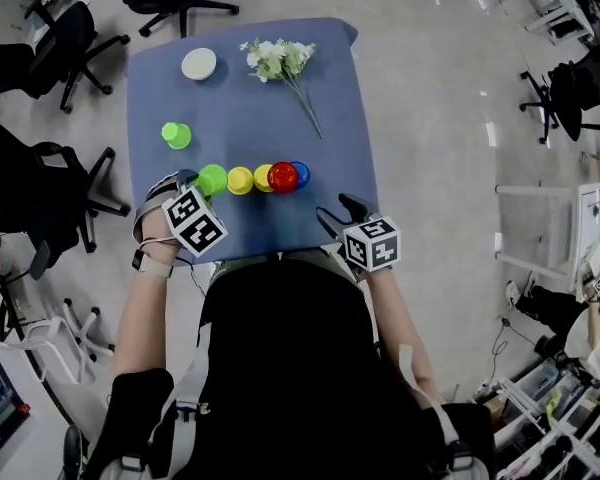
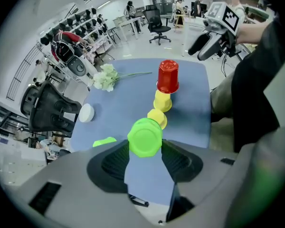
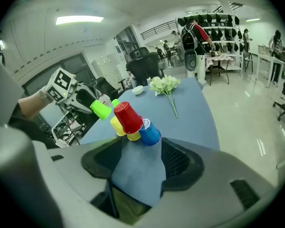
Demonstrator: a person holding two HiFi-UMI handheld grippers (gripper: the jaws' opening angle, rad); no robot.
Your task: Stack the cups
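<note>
Left gripper (image 2: 145, 151) pinches an upturned green cup (image 2: 145, 137), held clear of the blue table (image 1: 330, 88) near its 7 o'clock edge. Right gripper (image 3: 140, 149) hangs at 5 o'clock, jaws spread, nothing between them. At 3 o'clock of the held cup runs a row: yellow cup (image 1: 240, 180), red cup (image 1: 282, 177) stacked on another yellow, then blue cup (image 1: 301, 171) touching it; second green cup (image 1: 176, 135) sits at 9 o'clock.

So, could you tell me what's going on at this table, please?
A person with a gripper in each hand is stacking cups on a blue table. The left gripper is shut on a green cup, held off the table by the row's end. A red cup sits upside down on a yellow cup, beside a blue cup. The right gripper hangs open and empty.
</note>
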